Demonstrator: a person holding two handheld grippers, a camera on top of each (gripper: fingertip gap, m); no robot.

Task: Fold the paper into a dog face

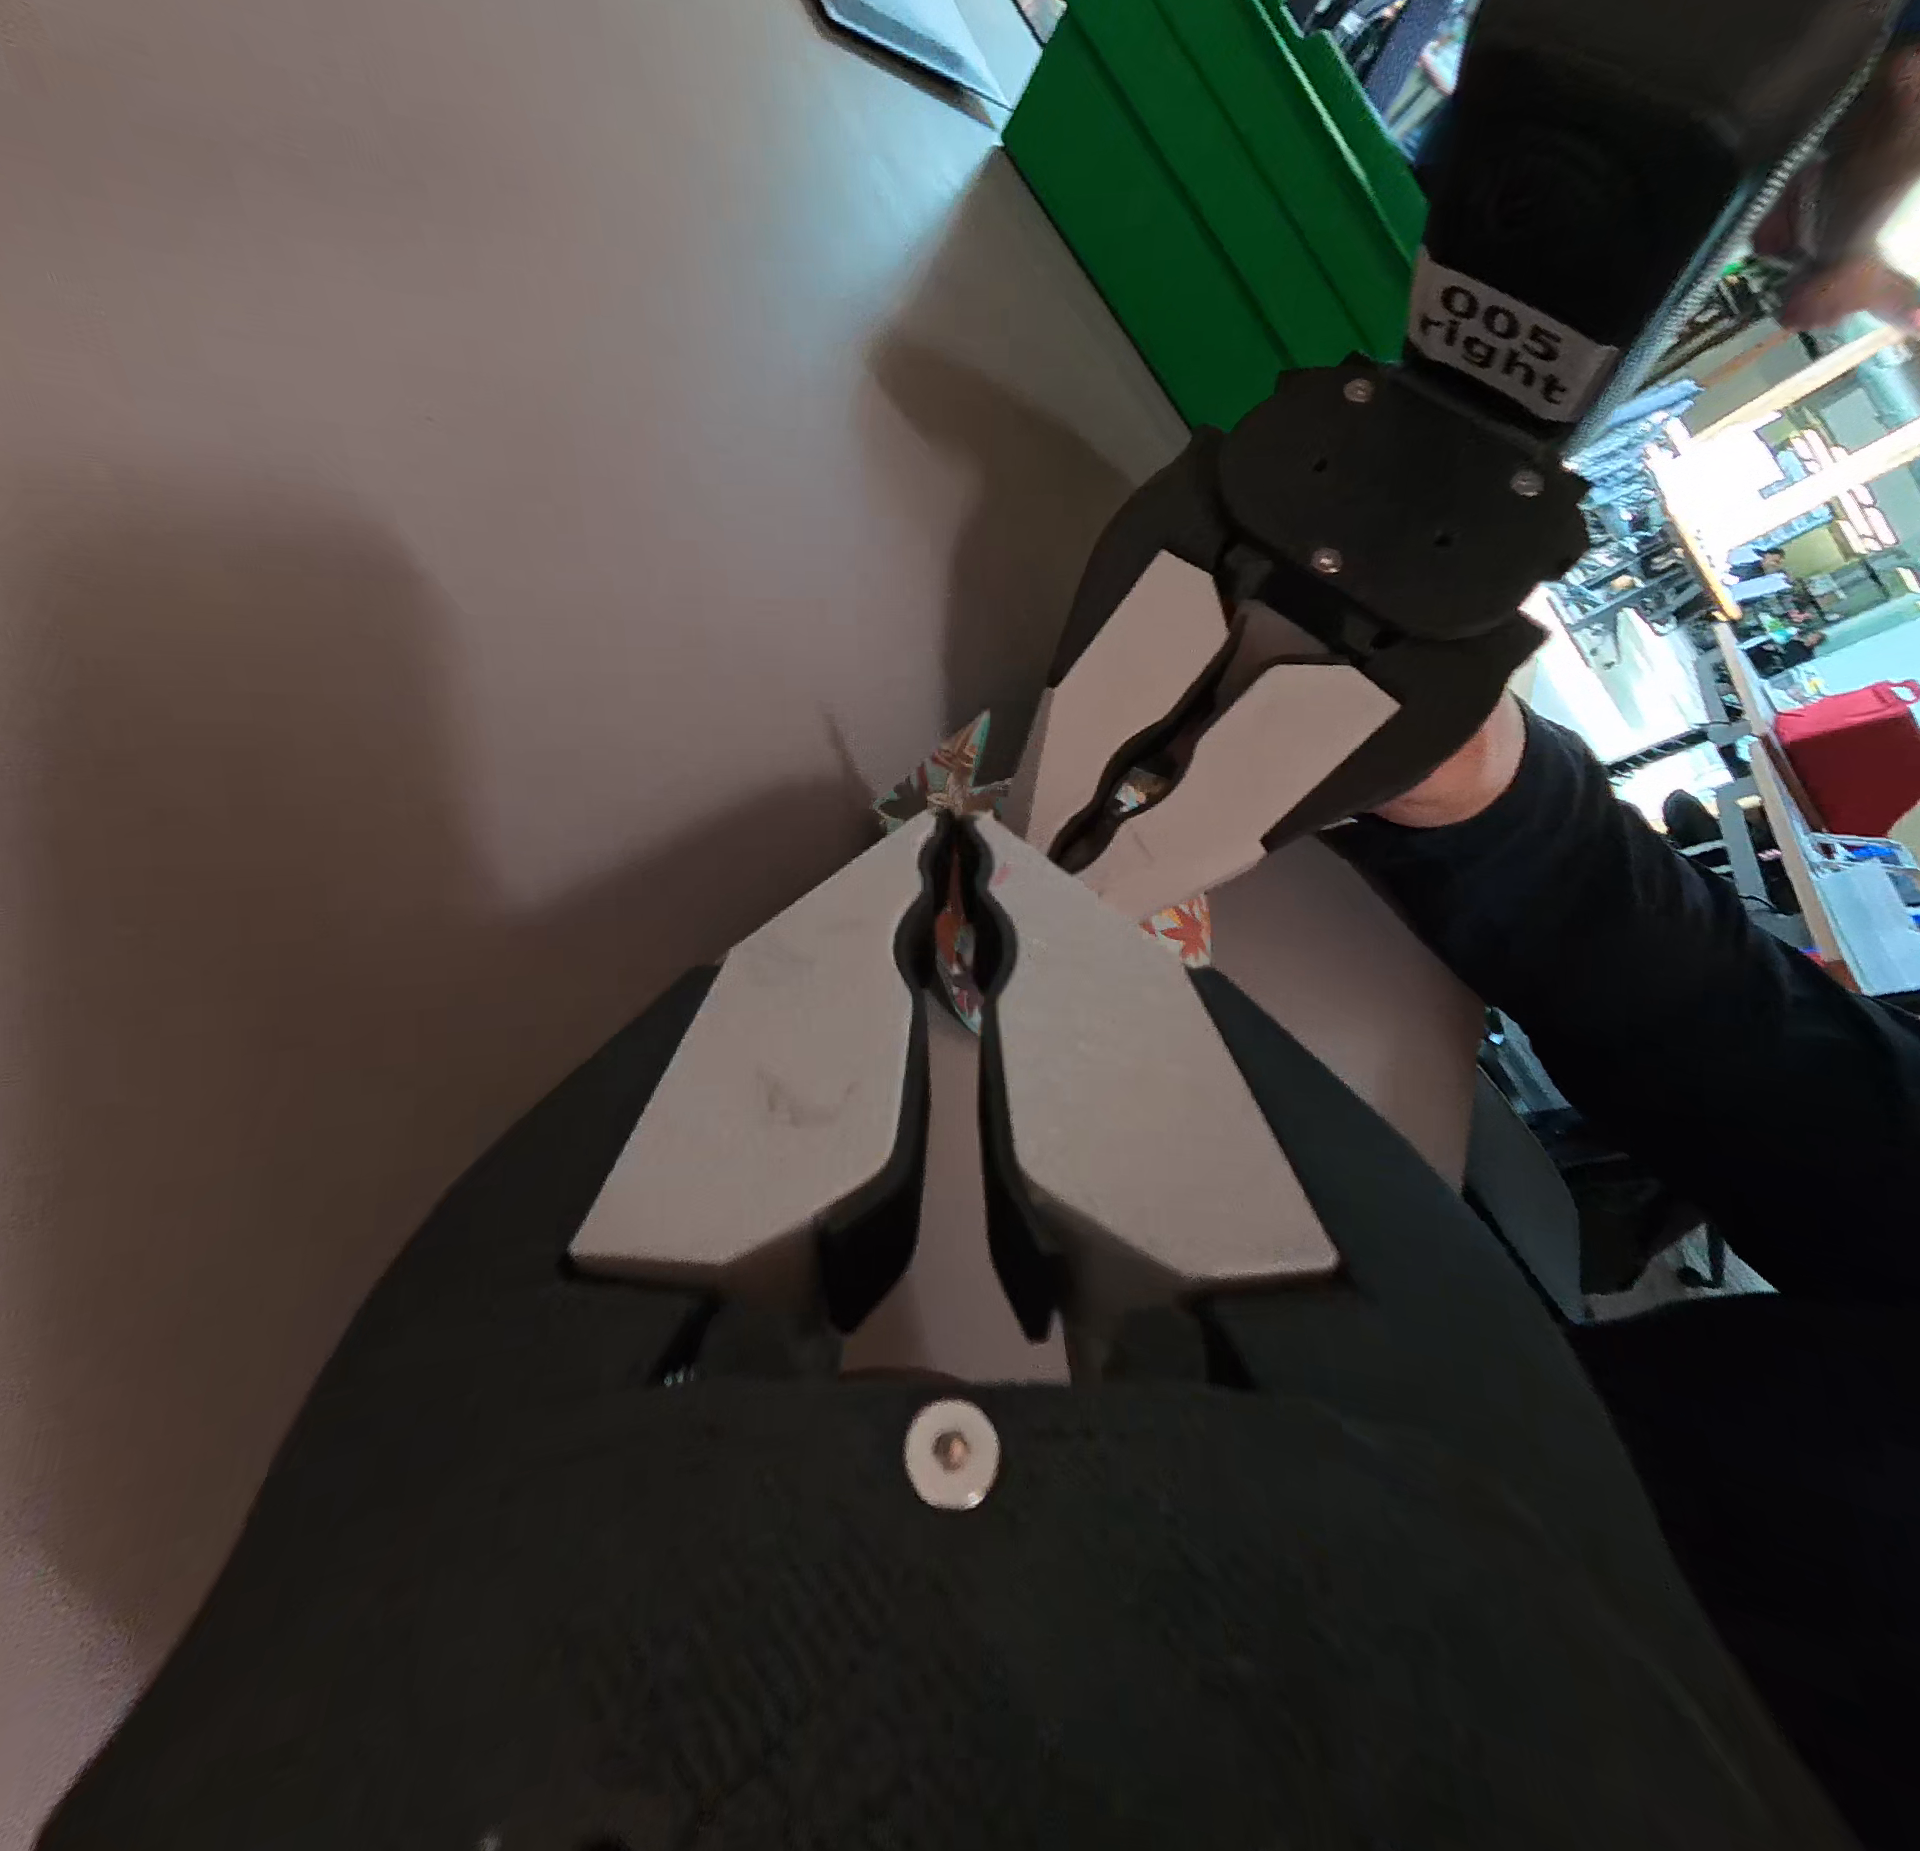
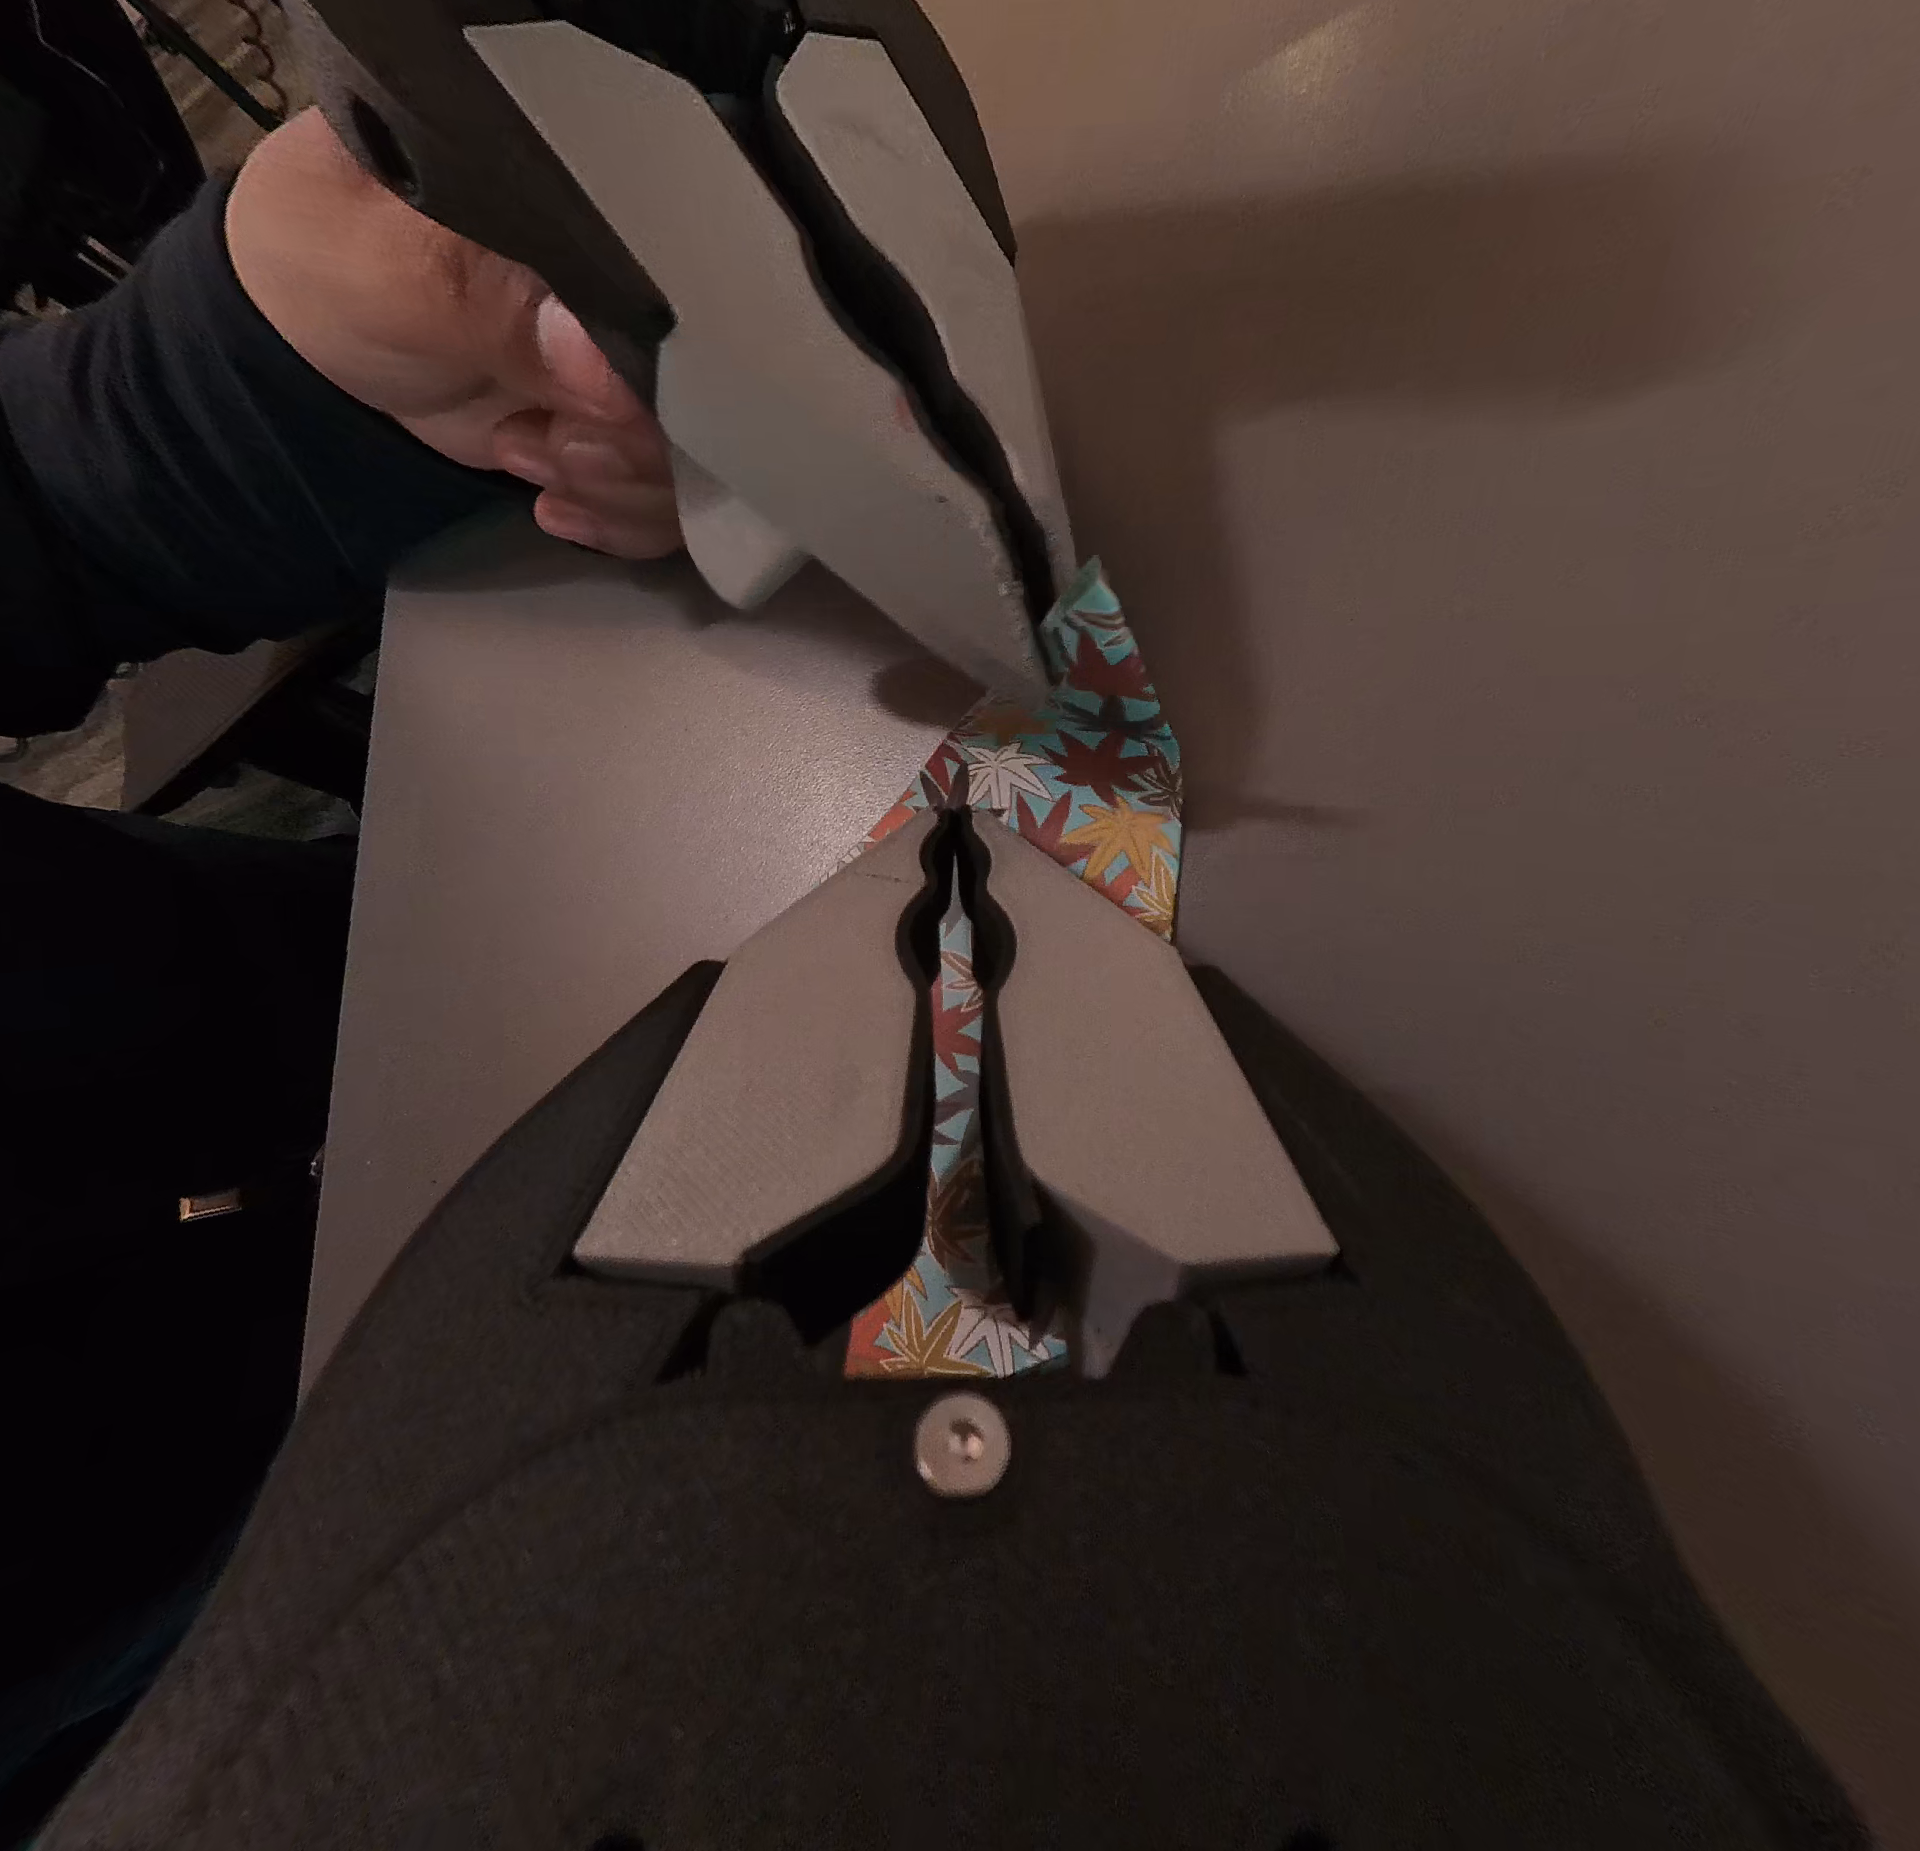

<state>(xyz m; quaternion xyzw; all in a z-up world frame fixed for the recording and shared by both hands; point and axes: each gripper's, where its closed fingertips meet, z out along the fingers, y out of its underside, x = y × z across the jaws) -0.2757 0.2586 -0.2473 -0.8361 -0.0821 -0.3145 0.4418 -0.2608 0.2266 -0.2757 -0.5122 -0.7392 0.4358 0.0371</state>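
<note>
The left gripper (image 1: 961, 825) is clamped on the leaf-patterned paper (image 2: 1091, 793); the sheet runs between its fingers. Just beside it, the right gripper (image 2: 951, 814) pinches the same paper.

Most of the leaf-patterned paper (image 1: 940, 783) lies hidden behind the left claw (image 1: 956, 825) and right claw (image 1: 1081, 861); only scraps show. In the right wrist view, the paper (image 2: 1081, 773) continues unseen beneath the right claw (image 2: 954, 814). The green box (image 1: 1195, 170) is cut off by the top edge. Background shelving is blurred.
</note>
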